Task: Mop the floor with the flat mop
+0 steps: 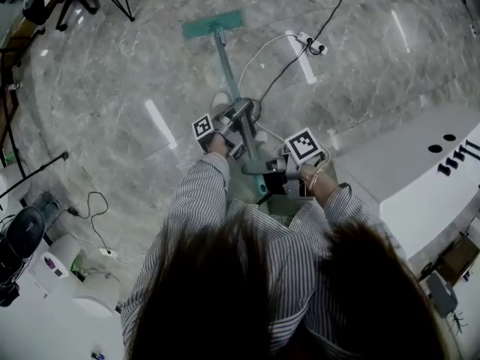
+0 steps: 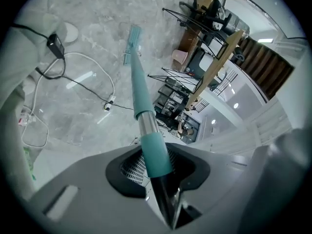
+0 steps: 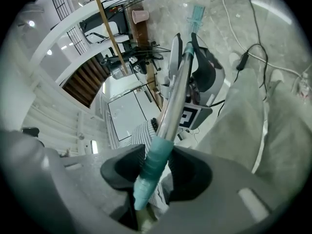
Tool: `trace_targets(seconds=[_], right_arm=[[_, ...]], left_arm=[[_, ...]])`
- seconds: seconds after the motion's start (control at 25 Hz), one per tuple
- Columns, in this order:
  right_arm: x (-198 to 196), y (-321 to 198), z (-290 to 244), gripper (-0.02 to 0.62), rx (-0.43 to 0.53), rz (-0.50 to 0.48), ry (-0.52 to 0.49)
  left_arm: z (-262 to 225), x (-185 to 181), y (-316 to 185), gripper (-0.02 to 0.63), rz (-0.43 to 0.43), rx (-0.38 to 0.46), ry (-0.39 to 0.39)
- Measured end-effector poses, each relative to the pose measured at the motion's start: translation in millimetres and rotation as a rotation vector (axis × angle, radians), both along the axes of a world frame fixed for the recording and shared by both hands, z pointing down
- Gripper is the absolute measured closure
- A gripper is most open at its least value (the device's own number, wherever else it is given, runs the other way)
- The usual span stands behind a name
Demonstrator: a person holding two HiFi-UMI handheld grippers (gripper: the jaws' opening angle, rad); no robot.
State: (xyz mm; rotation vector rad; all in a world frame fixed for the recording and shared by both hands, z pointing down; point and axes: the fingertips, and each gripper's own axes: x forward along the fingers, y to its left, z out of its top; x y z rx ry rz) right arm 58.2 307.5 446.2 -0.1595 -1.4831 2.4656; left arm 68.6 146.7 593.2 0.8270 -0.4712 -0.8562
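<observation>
On the floor (image 1: 112, 73) ahead, the flat mop (image 1: 214, 24) rests pad-down. The left hand-held gripper (image 2: 155, 162) and right hand-held gripper (image 3: 152, 167) each clamp its handle (image 1: 227, 66), the left one nearer the pad. Recommended: maintain both grips, hold the pad flat, and steer strokes clear of the power strip (image 1: 311, 45) and its cables.

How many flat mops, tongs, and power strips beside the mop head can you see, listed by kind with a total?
flat mop: 1
tongs: 2, the left tongs and the right tongs, both clamped on the mop's handle
power strip: 1
Total: 4
</observation>
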Motion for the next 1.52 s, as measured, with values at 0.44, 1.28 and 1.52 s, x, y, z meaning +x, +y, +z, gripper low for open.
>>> trace_targets(seconds=[0.44,1.28,1.52], right_arm=[[22.4,65.7,-7.5,0.453,-0.095,0.106,-0.067],[-15.4,50.8,-28.1,0.451,-0.106,0.211,-0.13],[-17.8,48.9,-27.0,0.451,-0.103,0.233,-0.135]], left_arm=[[-7.8,24.0,69.6,0.512,0.059,-0.01,0.048],[-23.0,-4.2,57.5,0.505,0.027,0.01,0.08],[-23.0,-7.5,54.9,0.505,0.002,0.013,0.088]])
